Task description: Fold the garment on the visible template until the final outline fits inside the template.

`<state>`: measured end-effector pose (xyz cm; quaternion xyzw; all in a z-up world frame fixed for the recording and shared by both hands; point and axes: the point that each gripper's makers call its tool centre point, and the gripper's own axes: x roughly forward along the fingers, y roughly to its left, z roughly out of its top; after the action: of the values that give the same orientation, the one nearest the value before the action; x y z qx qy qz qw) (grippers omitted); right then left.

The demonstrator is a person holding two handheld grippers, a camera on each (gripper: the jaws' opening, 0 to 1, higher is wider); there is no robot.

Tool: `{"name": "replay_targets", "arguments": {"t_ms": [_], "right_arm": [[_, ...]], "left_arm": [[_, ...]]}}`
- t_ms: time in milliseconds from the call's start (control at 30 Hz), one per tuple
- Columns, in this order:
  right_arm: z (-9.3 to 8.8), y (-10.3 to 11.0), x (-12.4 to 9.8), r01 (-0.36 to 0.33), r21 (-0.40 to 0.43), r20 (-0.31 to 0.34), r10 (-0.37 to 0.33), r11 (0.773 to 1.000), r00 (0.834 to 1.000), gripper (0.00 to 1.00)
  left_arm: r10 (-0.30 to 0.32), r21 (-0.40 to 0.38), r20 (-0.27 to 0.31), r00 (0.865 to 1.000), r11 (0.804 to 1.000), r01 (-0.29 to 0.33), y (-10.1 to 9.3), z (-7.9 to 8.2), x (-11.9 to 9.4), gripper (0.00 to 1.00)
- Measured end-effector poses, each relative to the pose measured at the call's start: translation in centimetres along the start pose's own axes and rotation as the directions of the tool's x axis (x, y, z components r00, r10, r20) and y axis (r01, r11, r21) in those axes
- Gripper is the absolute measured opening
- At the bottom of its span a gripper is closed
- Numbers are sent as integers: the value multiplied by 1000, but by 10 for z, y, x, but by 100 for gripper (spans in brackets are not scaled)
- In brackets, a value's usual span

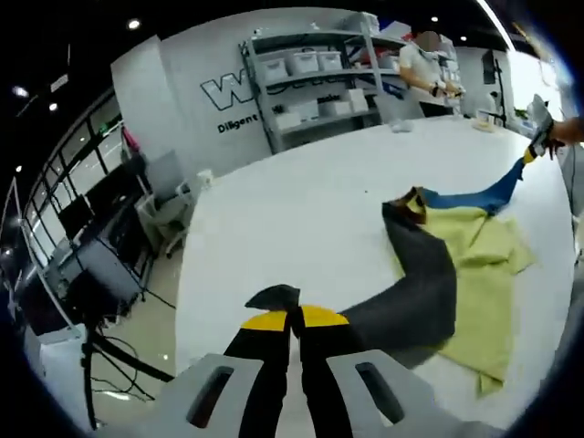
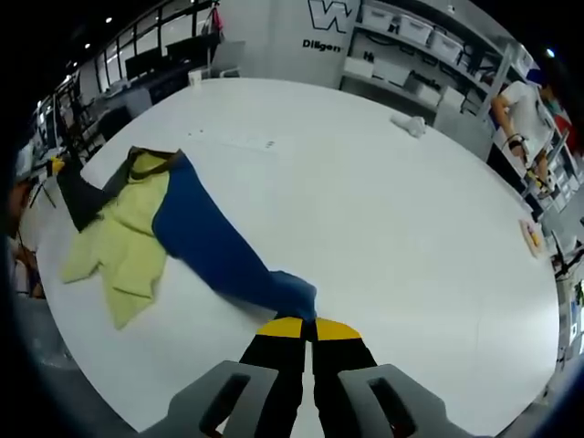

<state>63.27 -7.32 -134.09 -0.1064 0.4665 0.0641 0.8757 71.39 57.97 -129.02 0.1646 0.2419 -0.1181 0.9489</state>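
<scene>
L gripper (image 1: pixel 295 321): my jaws are pinched tight on the tip of the dark grey sleeve (image 1: pixel 415 292). R gripper (image 2: pixel 308 330): jaws likewise clamped on the cuff of the blue sleeve (image 2: pixel 219 246). Both sleeves are drawn out to opposite sides; the garment (image 1: pixel 474 242), yellow-green body w/ dark collar, lies rumpled on the white table (image 1: pixel 292 219) between my hands. I judge this the spreading step, pre-fold. Next move, I'd say: lay the sleeves flat, smooth the body, then fold inward. The template I can't make out; maybe the faint line on the table in the right gripper view, not sure. Containers: white bins (image 1: pixel 304 62) on the shelving (image 1: pixel 315 82) behind; contents not visible.
</scene>
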Motion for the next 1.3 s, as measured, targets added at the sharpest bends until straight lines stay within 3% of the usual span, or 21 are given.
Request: {"name": "replay_targets", "arguments": {"t_ms": [133, 167, 300, 433, 600, 900, 1200, 1300], "right_arm": [[2, 0, -3, 3, -3, 6, -3, 1000, 1000, 0], [2, 0, -3, 4, -2, 6, -4, 1000, 1000, 0], [2, 2, -4, 5, -9, 2, -5, 1000, 1000, 0], [3, 5, -5, 3, -15, 1, -3, 1000, 1000, 0], [4, 8, -5, 4, -27, 2, -4, 1000, 1000, 0], [2, 7, -5, 16, -45, -28, -17, 999, 999, 0], [2, 8, -6, 31, -50, -41, -33, 998, 999, 0], [0, 8, -5, 32, -41, -44, -34, 999, 998, 0]], "left_arm": [[77, 15, 34, 996, 997, -77, 32, 6, -20, 2], [120, 29, 42, 992, 992, -121, 45, 6, -27, 2], [186, 32, 74, 980, 982, -188, 71, 6, -43, 2], [220, 47, 67, 973, 974, -223, 88, -8, -53, 2], [191, 50, 31, 981, 980, -193, 82, -38, -50, 2], [165, 22, 6, 986, 986, -165, 68, -70, -41, 2], [197, -2, -43, 979, 980, -198, 71, -111, -49, 4], [234, -72, -80, 969, 968, -240, 72, -135, -58, 9]]}}
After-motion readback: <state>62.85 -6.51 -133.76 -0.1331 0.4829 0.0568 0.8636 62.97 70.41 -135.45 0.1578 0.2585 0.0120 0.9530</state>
